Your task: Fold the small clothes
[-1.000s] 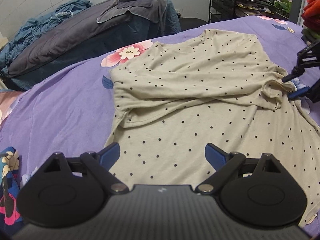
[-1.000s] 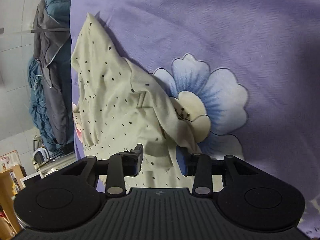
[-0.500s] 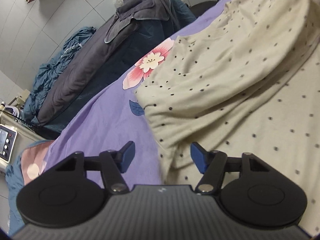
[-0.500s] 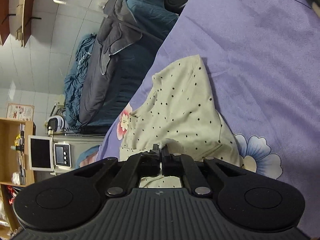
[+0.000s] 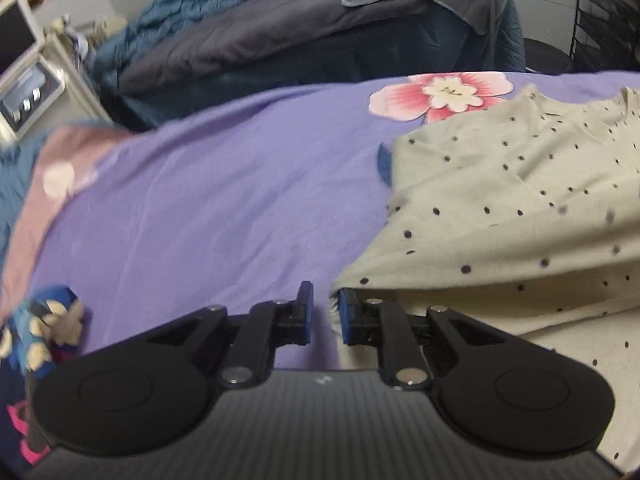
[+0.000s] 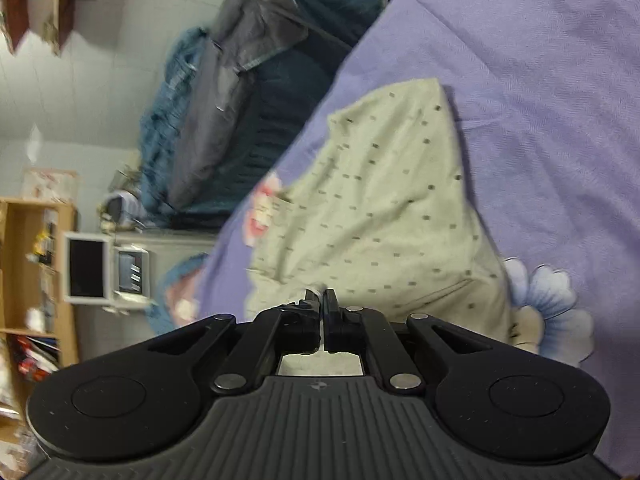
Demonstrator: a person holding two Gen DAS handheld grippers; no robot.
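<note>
Shirt (image 5: pixel 520 216), beige with dark dots, is being shown at the right of the left wrist view, spread over a purple sheet (image 5: pixel 208 208) that is filling the middle of the frame. Its near corner is being reached at the lower centre by the left gripper (image 5: pixel 325 314), whose jaws are closing; a narrow gap is being left between the blue pads (image 5: pixel 306 312), with the cloth edge lying just at the right pad, and no grip is being shown yet. A pink flower print (image 5: pixel 440 94) is being seen at the upper right, just beyond the shirt. Dark bedding (image 5: pixel 280 36) is being seen across the top, blurred.

In the right wrist view the shirt (image 6: pixel 384 208) is being shown in the middle of the frame, pulled up into a peak towards the lower centre. There the right gripper (image 6: pixel 321 300) is being held fully closed on a fold of the shirt, a sliver of cloth being visible between the tips. The sheet (image 6: pixel 540 80) is filling the right side, with a blue flower print (image 6: pixel 548 304) at the lower right. A shelf (image 6: pixel 28 280) is being seen at the left edge.
</note>
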